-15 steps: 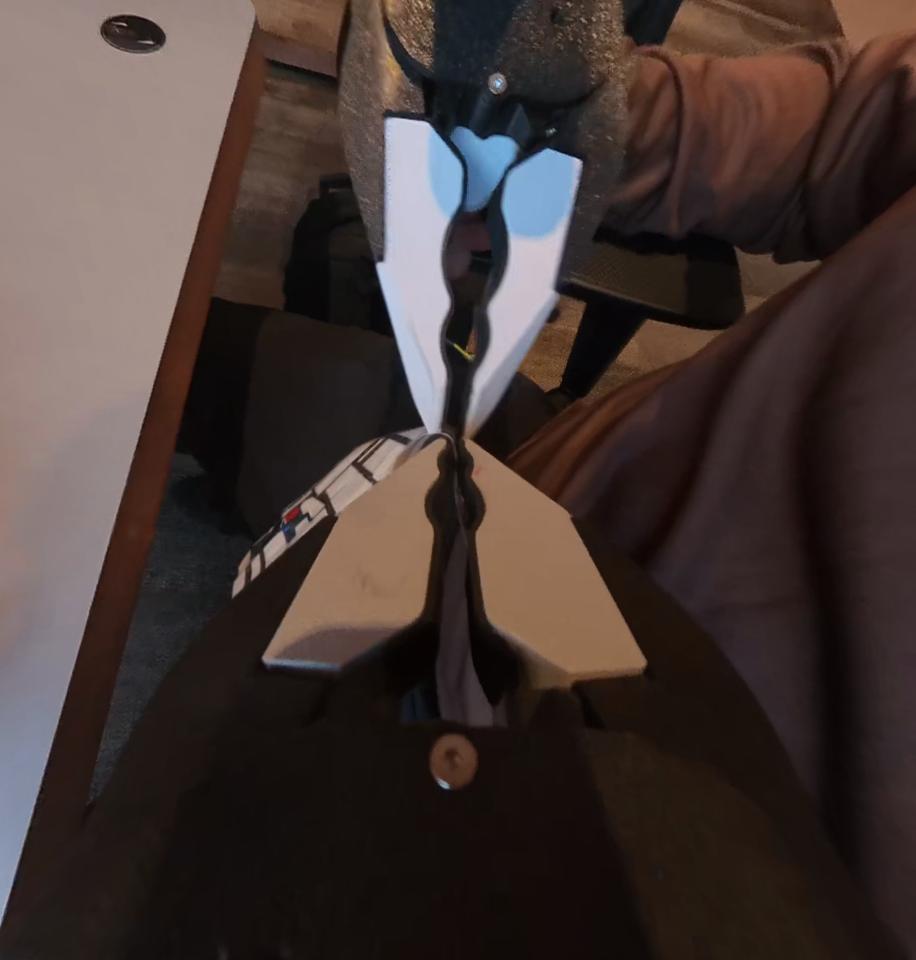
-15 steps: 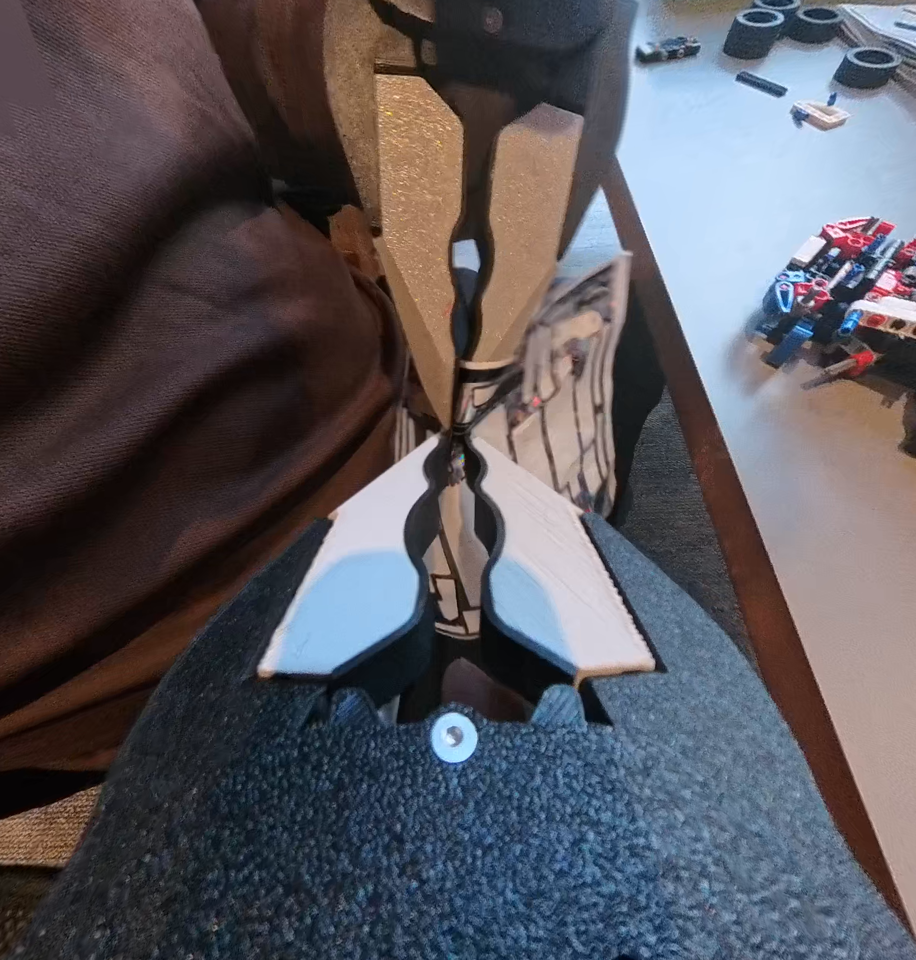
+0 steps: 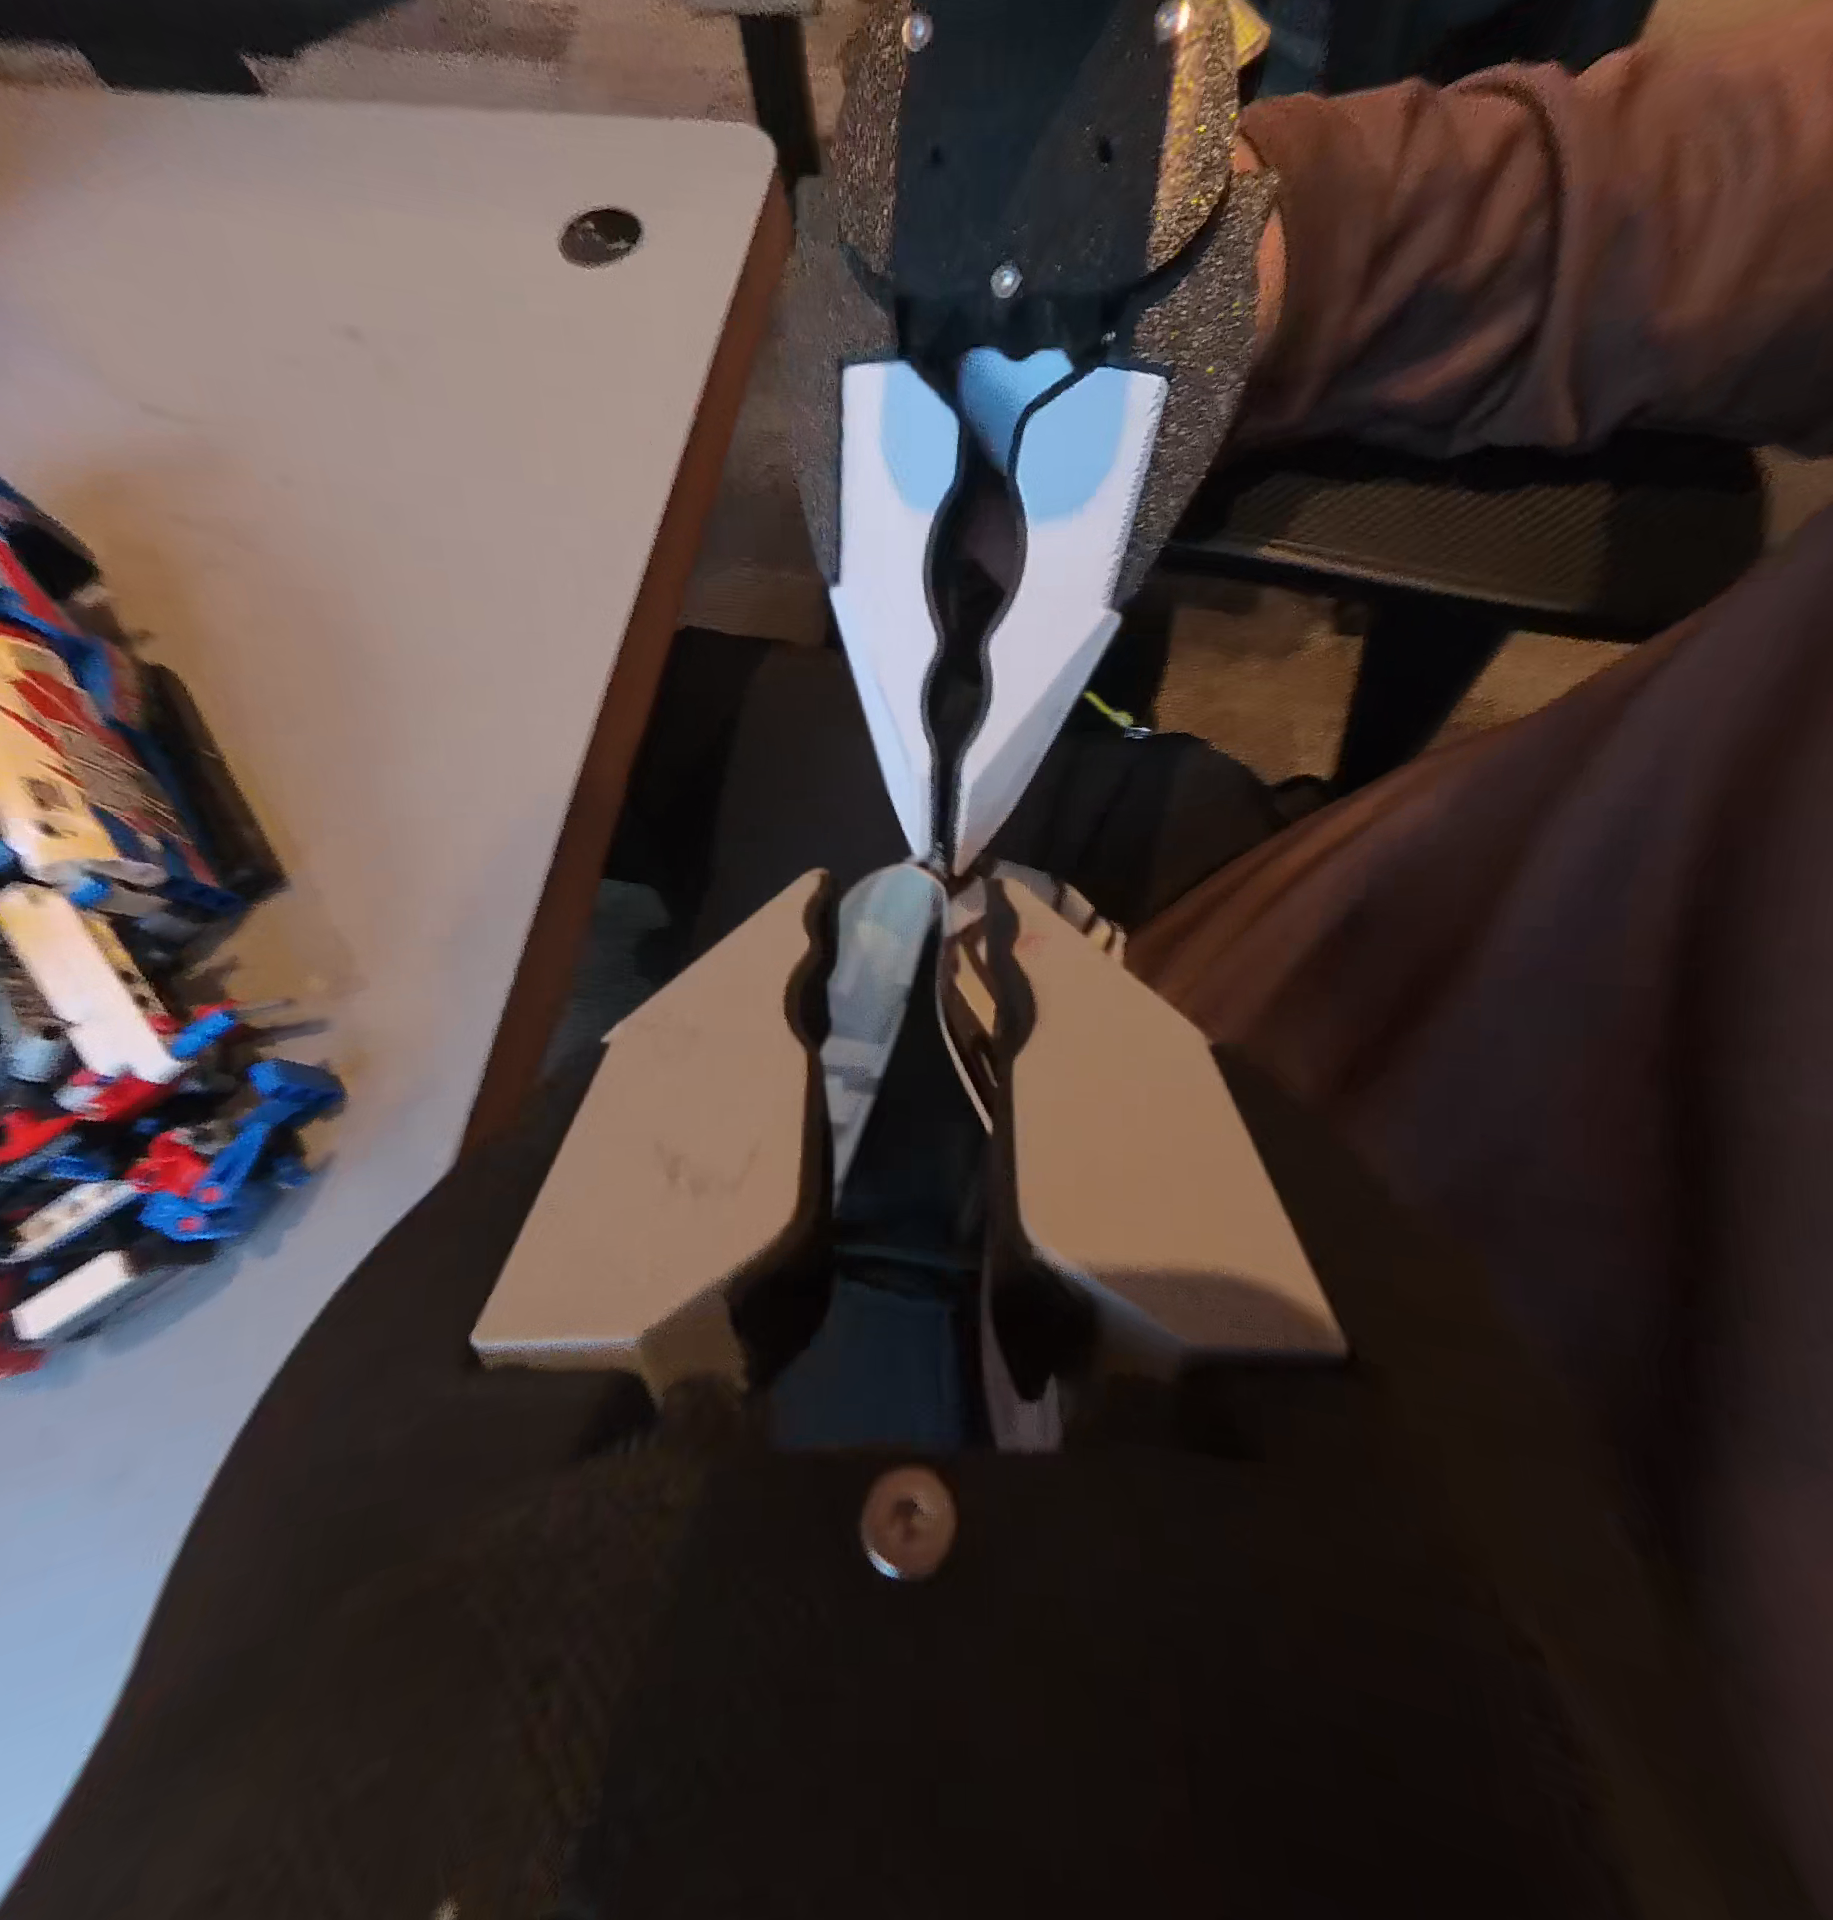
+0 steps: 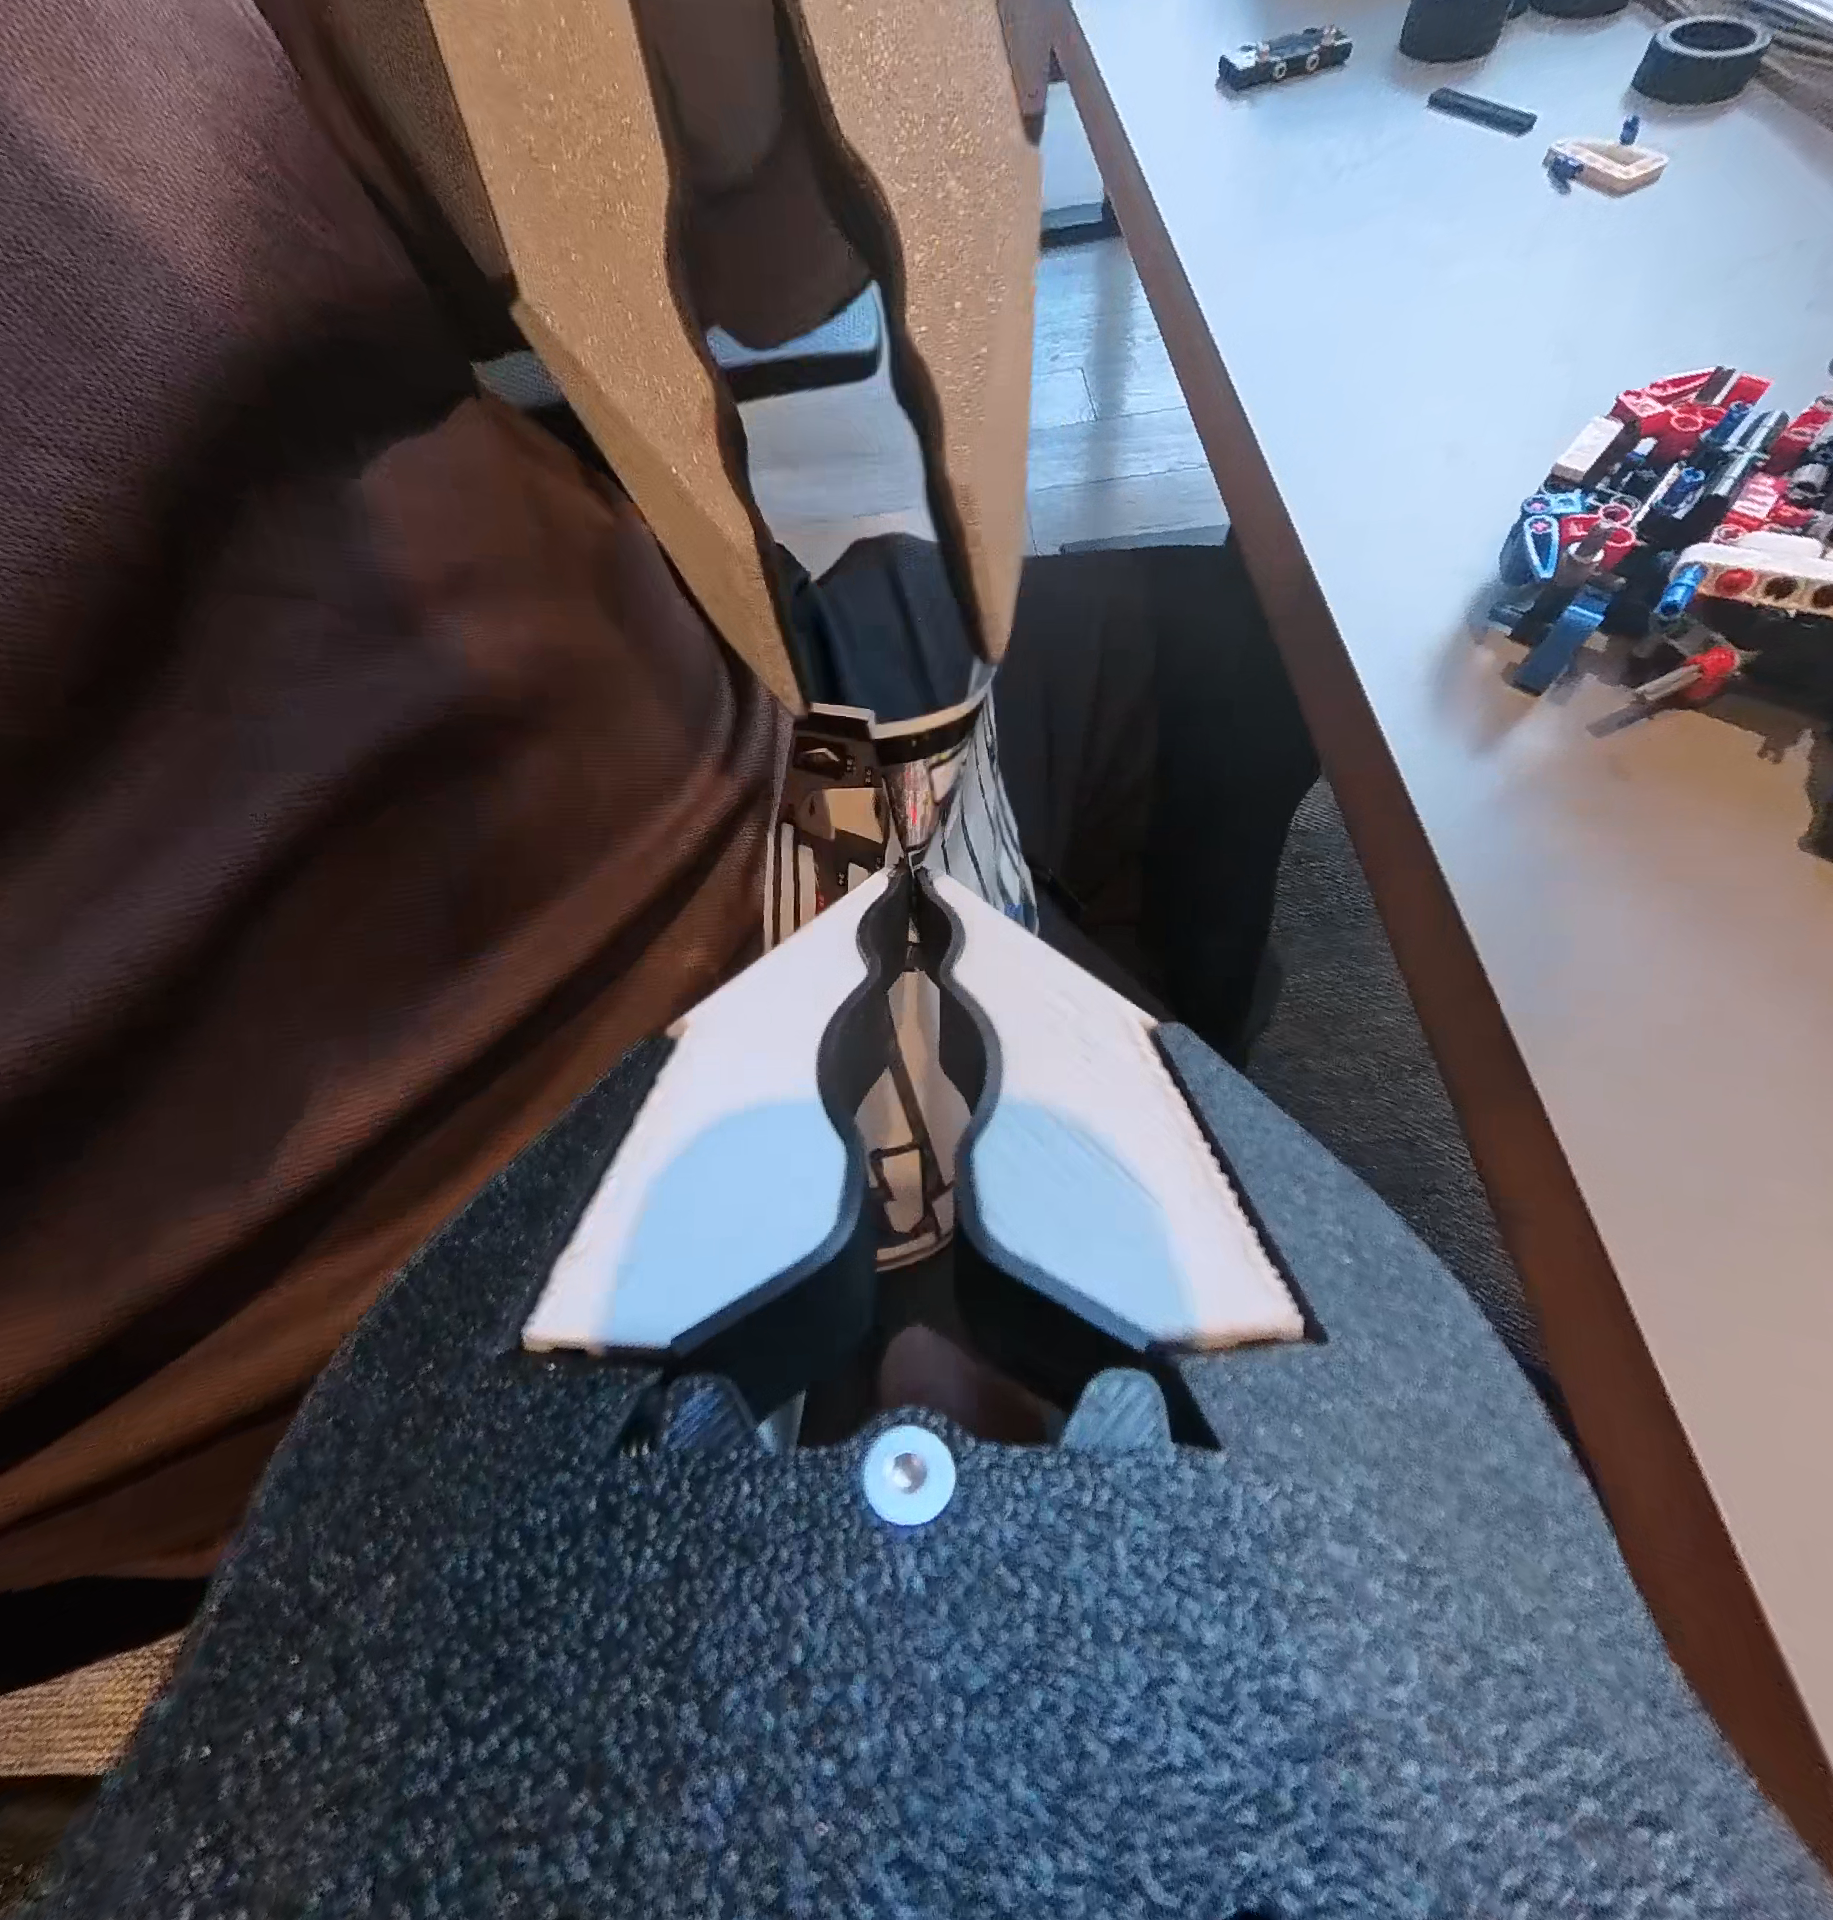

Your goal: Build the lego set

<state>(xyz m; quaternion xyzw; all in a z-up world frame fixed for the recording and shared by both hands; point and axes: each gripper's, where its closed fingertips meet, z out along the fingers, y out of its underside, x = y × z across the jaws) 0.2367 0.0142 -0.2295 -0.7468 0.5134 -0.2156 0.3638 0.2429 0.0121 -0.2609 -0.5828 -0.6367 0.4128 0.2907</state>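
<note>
A thin printed sheet (image 4: 896, 821), white with black outlines and small red marks and apparently a sticker sheet, hangs in the air off the bench edge, between the two sets of fingers. The right gripper (image 4: 910, 881) has its white fingers pressed together at the tips, pinching the sheet's near edge; most of the sheet is hidden behind those fingers and shows only through the wavy gap between them. The left gripper (image 4: 891, 686), tan-fingered, points back at it tip to tip. Its fingers stand a little apart, and the sheet's curled upper edge sits right at their tips, but whether they hold it cannot be told. In the left wrist view the sheet (image 3: 881, 956) shows edge-on and blurred between the tan fingers (image 3: 704, 1132), one flap bending to each side, with the right gripper (image 3: 938, 847) meeting it from beyond.

To the right of the right fingers, on the pale bench (image 4: 1514, 499), lies the partly built red, blue and white lego model (image 4: 1722, 551), cut off by the frame edge. Farther along are black tyres (image 4: 1701, 57) and small loose pieces (image 4: 1603, 166). A brown sleeve (image 3: 1566, 239) fills the other side.
</note>
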